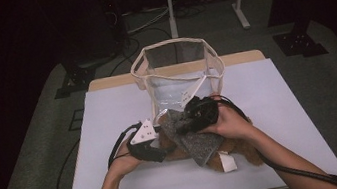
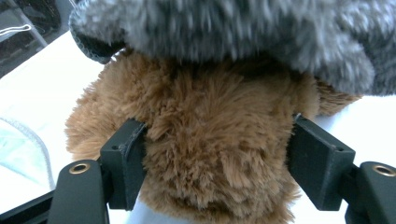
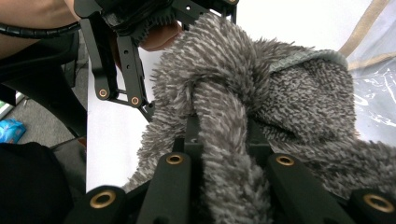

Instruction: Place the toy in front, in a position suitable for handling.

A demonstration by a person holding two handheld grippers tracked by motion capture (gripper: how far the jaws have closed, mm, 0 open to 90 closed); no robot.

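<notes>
Brown plush made up the one stuffed toy [image 2: 219, 154] on the table, long-piled and shaggy, with a white tag showing at its near end in the high view. Over it lay a single grey fuzzy cloth [image 3: 261, 93], mottled dark and light, with a knitted hem along one edge (the hem showed pale grey-green in the right gripper view).

Between the jaws of the left gripper [image 1: 157, 149] sat a rounded part of the toy; the fur brushed both pads, though whether the pads pressed on it could not be told. Above those jaws the grey cloth hung over the brown fur.

The right gripper [image 1: 188, 122] was clamped shut on a bunched fold of the grey cloth, which ran straight up between its two jaws. Just beyond its tips, in its own view, stood the left gripper with a fingertip of the person's hand beside it.

Behind both grippers stood one clear plastic bag [image 1: 177, 68] with cream trim and handles, upright and open at the top, near the toy. One white table [image 1: 284, 107] carried it all. Two grippers, two hands, one toy, one cloth, one bag.
</notes>
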